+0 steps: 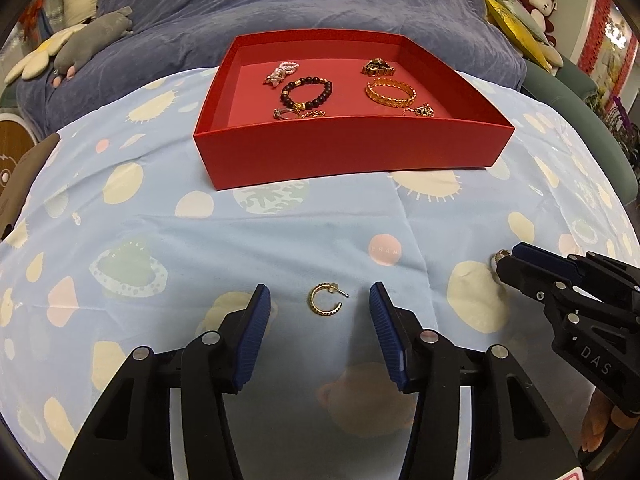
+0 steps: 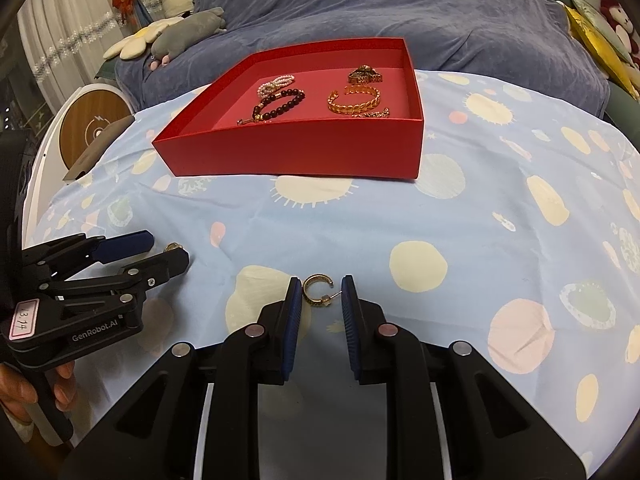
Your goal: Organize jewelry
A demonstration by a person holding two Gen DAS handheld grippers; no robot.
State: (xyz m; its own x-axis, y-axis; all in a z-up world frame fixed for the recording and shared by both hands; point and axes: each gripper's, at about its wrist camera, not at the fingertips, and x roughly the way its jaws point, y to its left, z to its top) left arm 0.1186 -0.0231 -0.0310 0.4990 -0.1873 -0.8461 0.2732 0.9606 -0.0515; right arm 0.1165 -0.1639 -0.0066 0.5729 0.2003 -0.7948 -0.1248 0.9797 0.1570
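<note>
Between the blue pads of the left claw point(image 1: 320, 304), a gold hoop earring point(image 1: 325, 299) is lying flat on the desk's dotted cloth point(image 1: 280, 232), dead ahead at twelve o'clock in the left wrist view. Its gap is facing roughly four o'clock and its post is sticking out toward two o'clock. This claw is standing about half open, with clear cloth on both sides of the hoop, so it is gripping nothing.

A second gold hoop earring point(image 2: 317, 291) is sitting between the pads of the right claw point(image 2: 320, 294), its opening facing two o'clock and its post reaching toward the right pad. These jaws are standing much narrower, with the left pad at the hoop's edge and the post tip at the right one; whether they are truly pinching it I cannot tell.

Each hand is therefore nearest its own earring. The red box point(image 1: 344, 148), already carrying bracelets and rings, is waiting further off at twelve o'clock, well apart from both.
</note>
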